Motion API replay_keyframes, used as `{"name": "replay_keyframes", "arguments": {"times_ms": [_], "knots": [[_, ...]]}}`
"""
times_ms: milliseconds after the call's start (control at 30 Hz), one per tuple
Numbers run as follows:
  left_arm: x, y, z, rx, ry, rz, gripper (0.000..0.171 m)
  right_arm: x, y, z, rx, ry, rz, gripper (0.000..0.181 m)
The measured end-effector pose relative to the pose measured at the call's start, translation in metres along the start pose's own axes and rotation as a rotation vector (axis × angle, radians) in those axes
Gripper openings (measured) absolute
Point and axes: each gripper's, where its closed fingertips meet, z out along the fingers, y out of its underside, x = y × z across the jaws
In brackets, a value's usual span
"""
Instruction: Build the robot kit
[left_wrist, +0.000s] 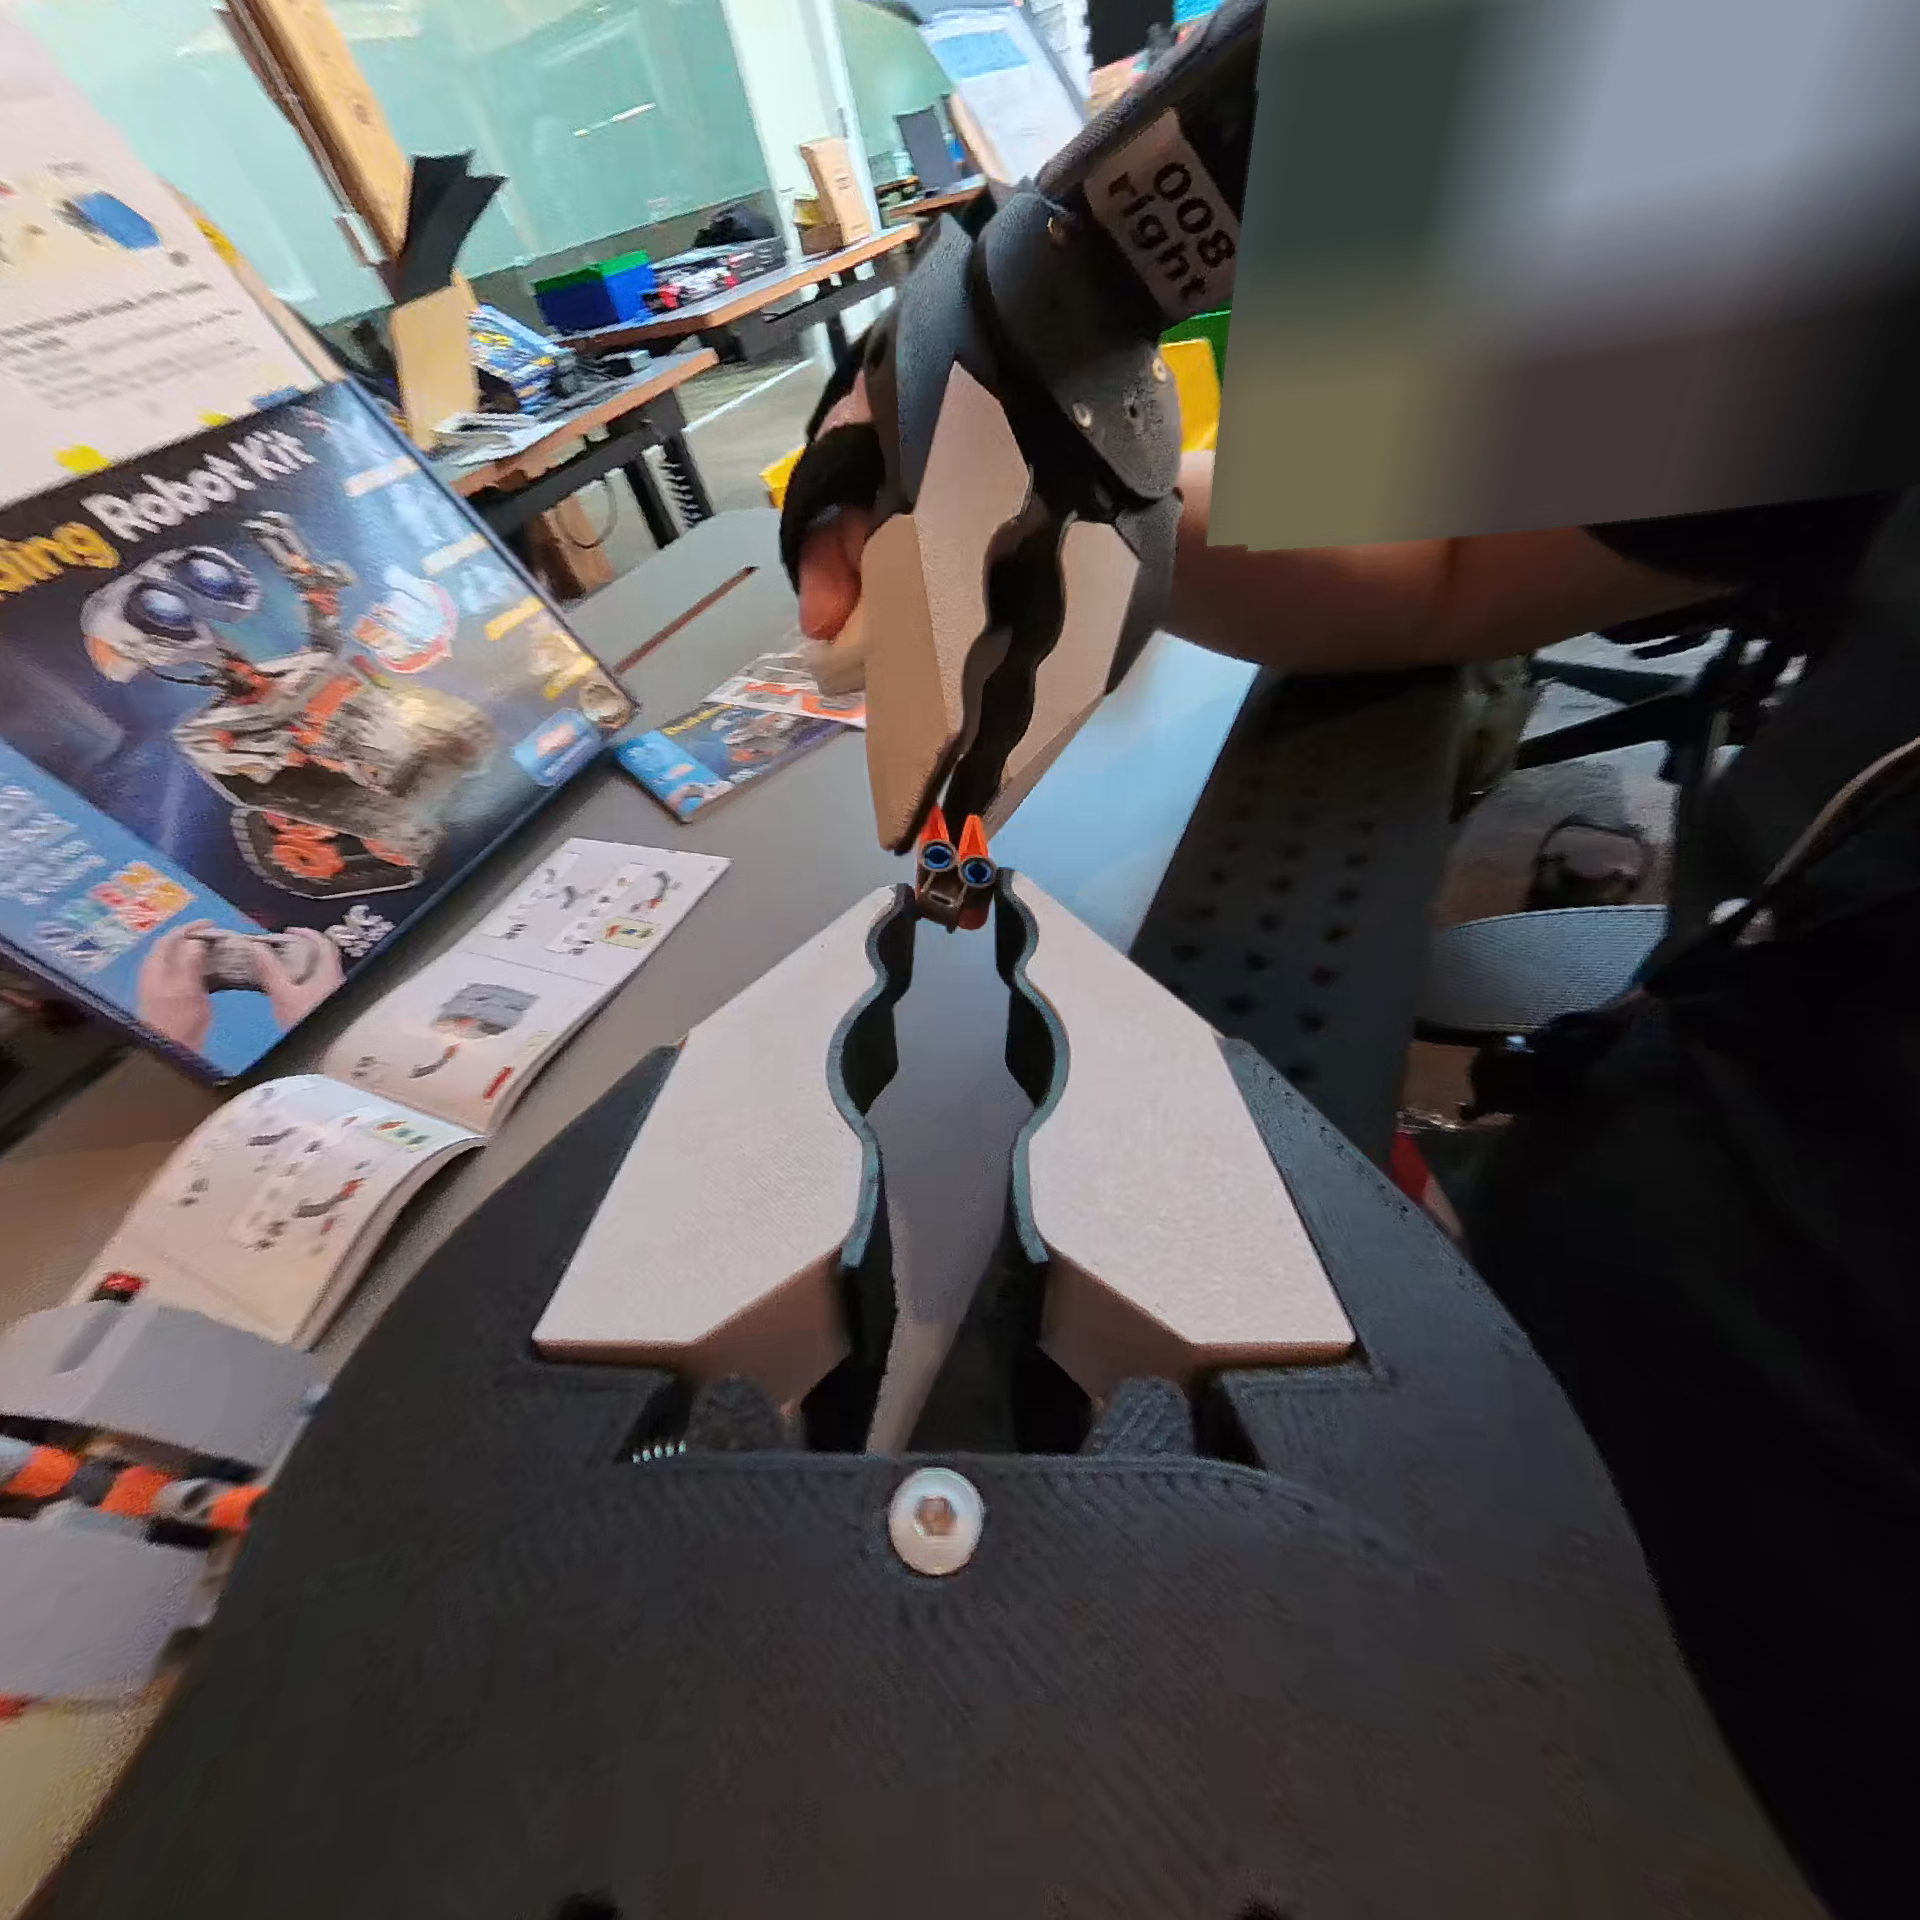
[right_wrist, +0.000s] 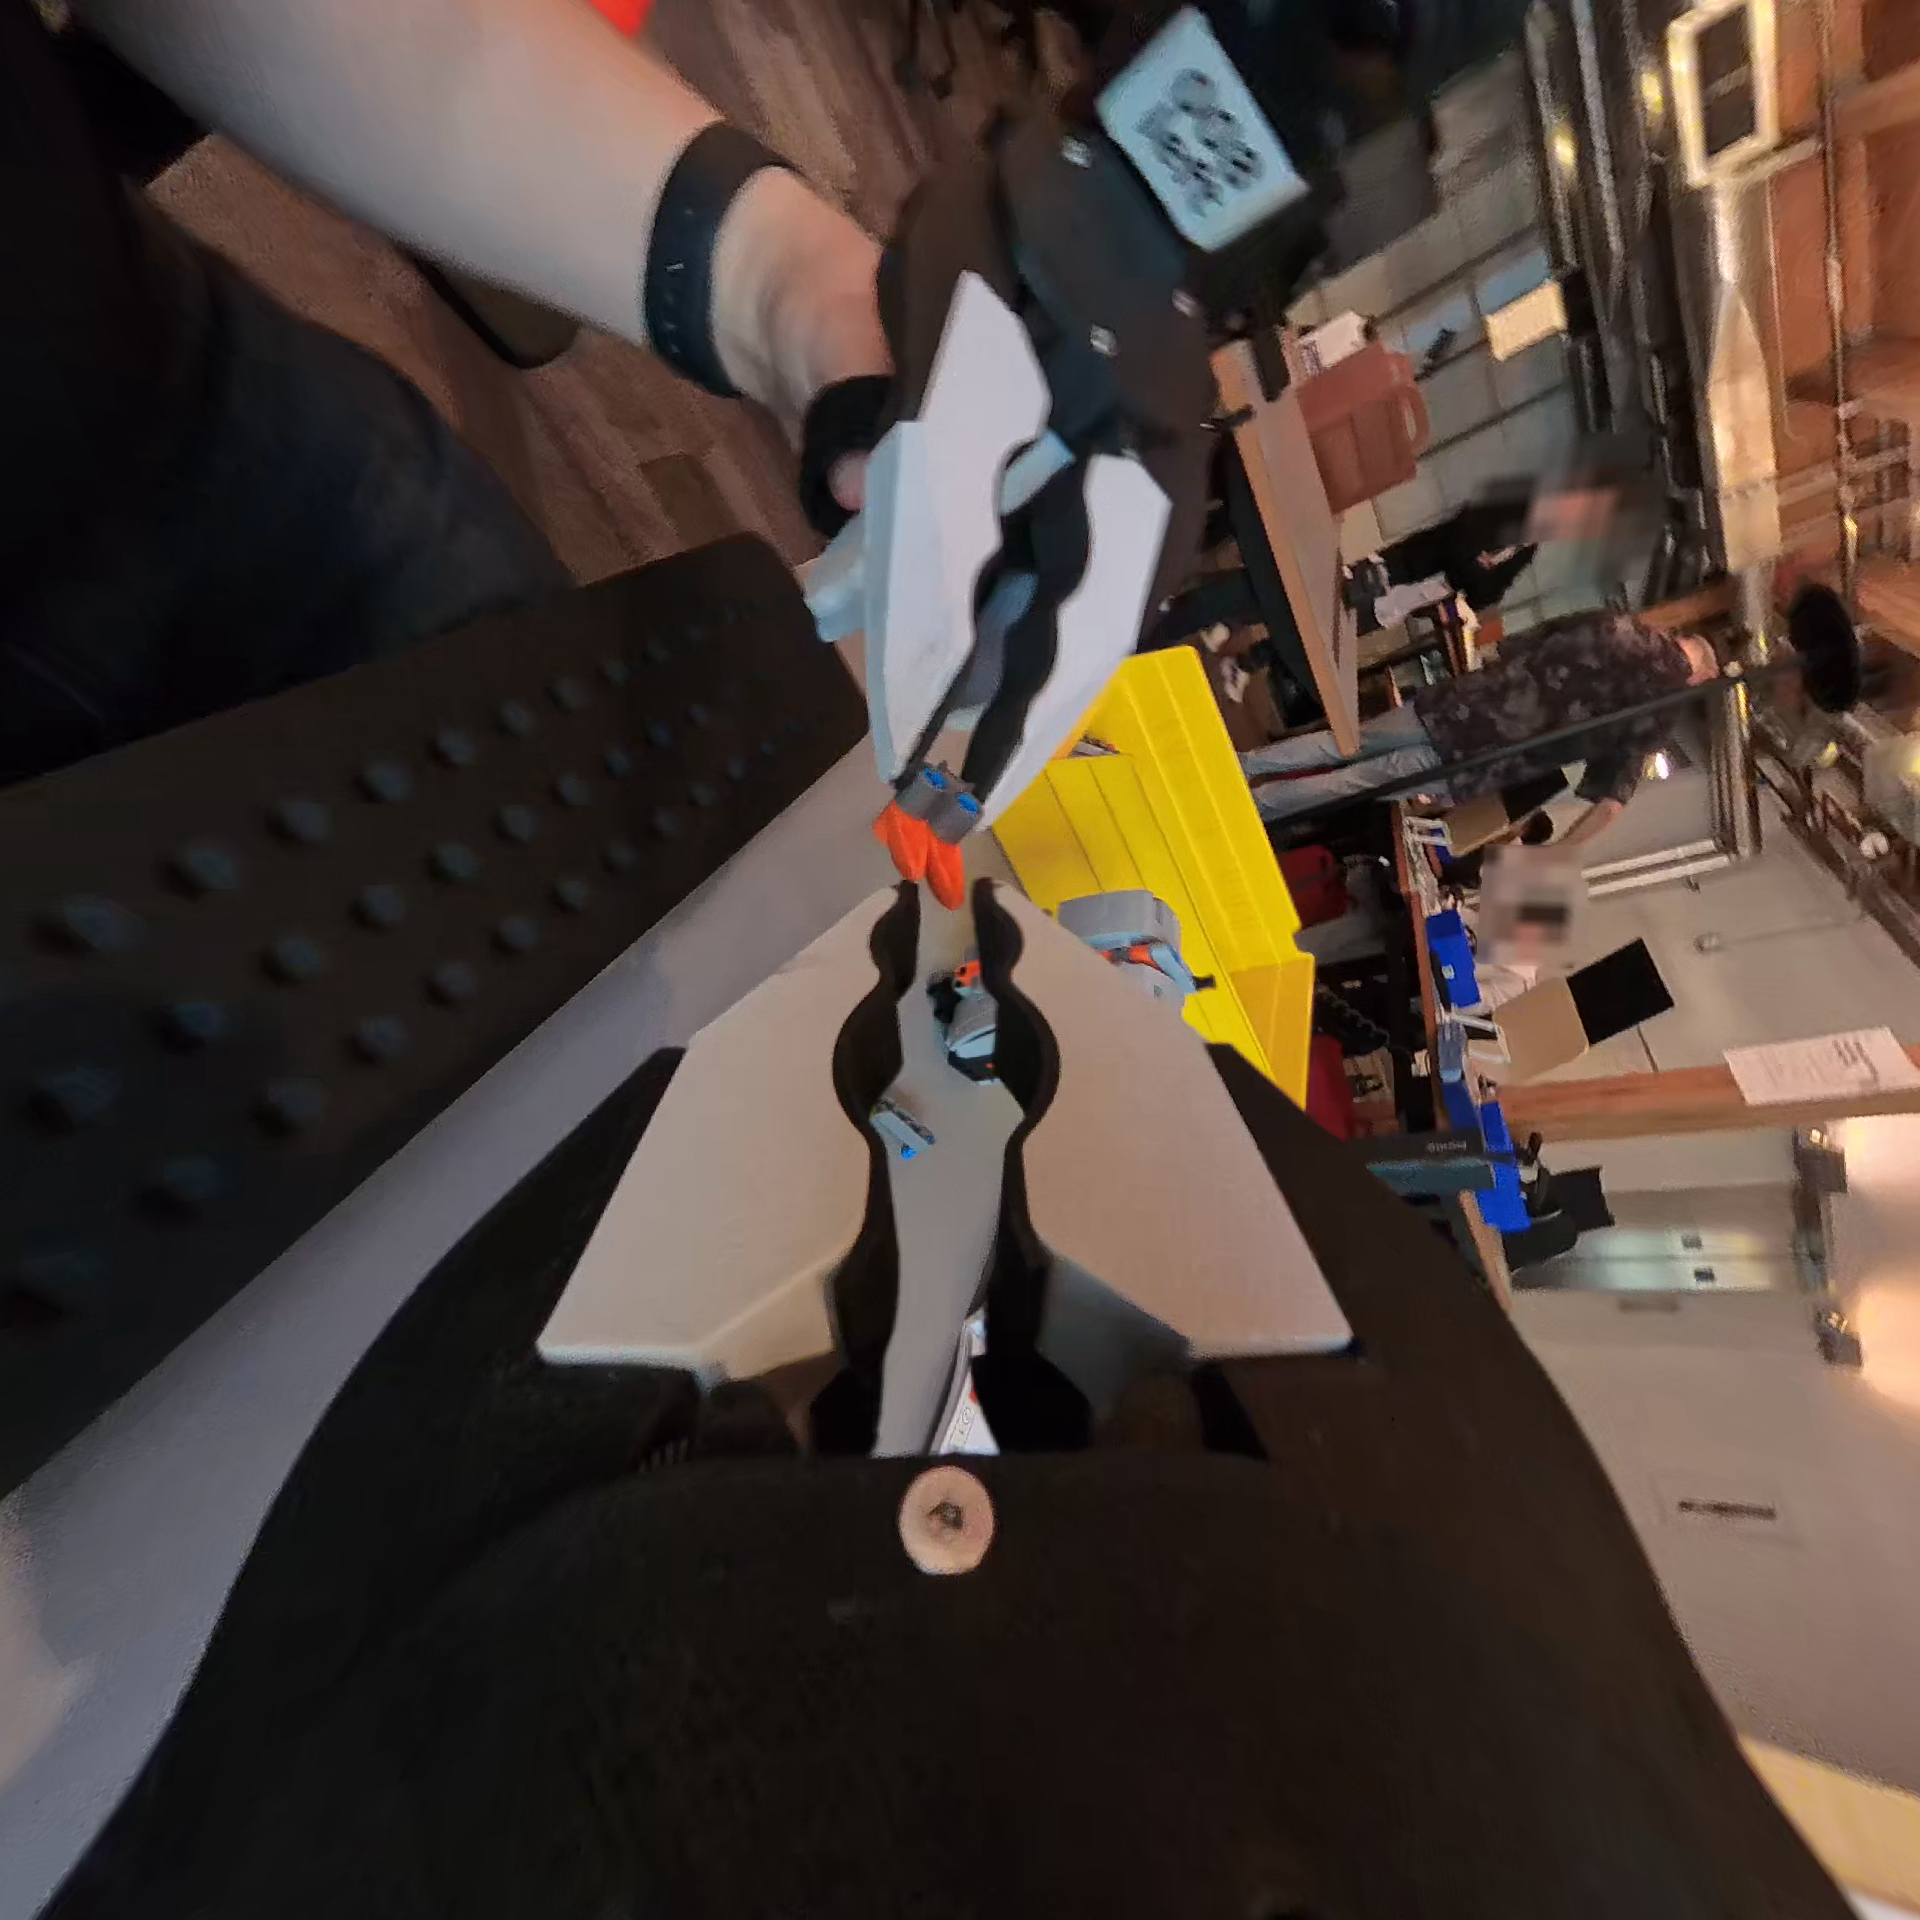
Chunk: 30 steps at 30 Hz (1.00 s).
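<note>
Clamped between the tips of the left gripper – a small grey piece with two blue pin ends and two orange points, jaws closed to just its width. Held off the grey table, orange points aimed away from the left gripper and straight at the right gripper.

Tip to tip with it, the right gripper, gripped by a hand. Jaws drawn to a narrow slit, orange points right at the mouth of that slit. Pinching them or merely touching – cannot tell.

Left of the left gripper, leaning up from the table: a blue robot kit box. Nearer its left finger, lying open and flat, an instruction booklet. Beyond the box, a second, smaller booklet.

Right of the left gripper, off the table edge, a black perforated chair back.

Beyond the right gripper's right finger, a yellow bin, and just before it a partly built grey-and-orange model. Seen through the gap between its fingers, a loose grey part with a blue end lying on the table.
</note>
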Motion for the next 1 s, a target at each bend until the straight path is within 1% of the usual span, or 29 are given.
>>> {"name": "replay_keyframes", "arguments": {"times_ms": [33,67,167,233,300,367,400,500,567,700,800,900,1000], "knots": [[-0.005,-0.003,-0.001,-0.005,-0.046,0.023,0.013,0.008,0.0,-0.003,0.013,0.029,0.039,0.019],[-0.011,-0.007,-0.003,-0.011,-0.103,0.052,0.013,0.015,-0.002,-0.007,0.038,0.05,0.082,0.024],[-0.021,-0.021,-0.009,-0.018,-0.25,0.162,0.013,0.031,-0.012,-0.021,0.142,0.052,0.275,0.023],[-0.018,-0.033,-0.009,-0.011,-0.294,0.227,0.013,0.033,-0.025,-0.026,0.237,-0.001,0.399,0.023],[-0.013,-0.042,-0.008,-0.003,-0.321,0.269,0.013,0.035,-0.031,-0.027,0.269,-0.018,0.452,0.023],[-0.013,-0.048,-0.009,0.003,-0.352,0.294,0.012,0.037,-0.03,-0.027,0.248,0.001,0.433,0.022],[-0.012,-0.049,-0.008,0.007,-0.353,0.296,0.006,0.037,-0.029,-0.027,0.232,0.009,0.422,0.021],[-0.011,-0.055,-0.009,0.041,-0.36,0.291,0.006,0.041,-0.031,-0.03,0.223,0.045,0.399,0.015],[-0.011,-0.055,-0.008,0.051,-0.36,0.287,0.006,0.042,-0.028,-0.029,0.207,0.052,0.389,0.015],[-0.009,-0.054,-0.004,0.063,-0.328,0.28,0.006,0.037,-0.026,-0.029,0.22,0.021,0.388,0.018],[-0.004,-0.055,-0.003,0.083,-0.295,0.285,0.006,0.034,-0.03,-0.03,0.23,-0.009,0.39,0.015],[-0.002,-0.056,-0.003,0.089,-0.295,0.295,0.006,0.034,-0.031,-0.03,0.23,-0.008,0.397,0.013],[-0.005,-0.056,-0.004,0.09,-0.325,0.304,0.006,0.037,-0.032,-0.029,0.221,0.009,0.411,0.014]]}}
